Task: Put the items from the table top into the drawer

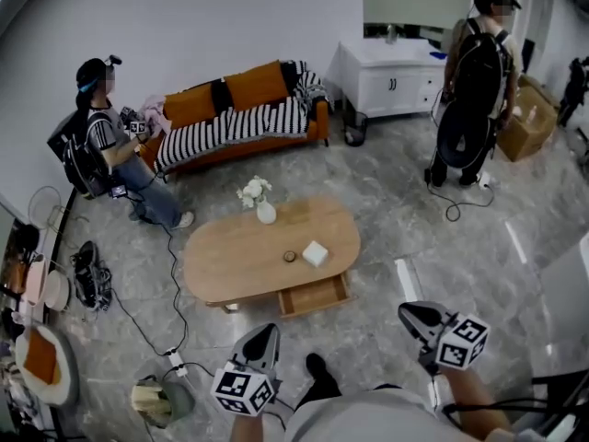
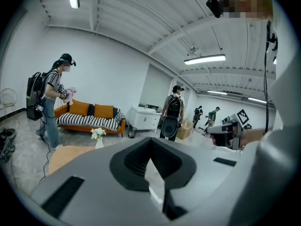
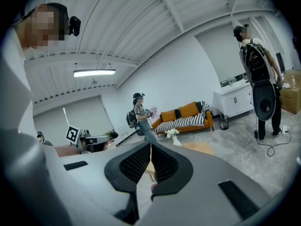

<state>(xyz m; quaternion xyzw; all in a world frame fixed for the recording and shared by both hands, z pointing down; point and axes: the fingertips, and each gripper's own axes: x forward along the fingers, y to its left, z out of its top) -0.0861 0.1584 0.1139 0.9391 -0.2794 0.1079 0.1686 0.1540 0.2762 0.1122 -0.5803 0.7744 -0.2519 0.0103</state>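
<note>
Left gripper [image 1: 262,335] and right gripper [image 1: 416,315] closed; drawer [image 1: 313,296] stands open, vase [image 1: 266,214] holds flowers [image 1: 253,191].

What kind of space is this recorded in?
Probably a mock living room inside a bigger lab or studio: an orange sofa, an oval wooden coffee table with an open drawer, and a standing person wearing a backpack rig.

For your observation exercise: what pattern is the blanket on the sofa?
Black-and-white stripes on the blanket; best in the head view.
</note>
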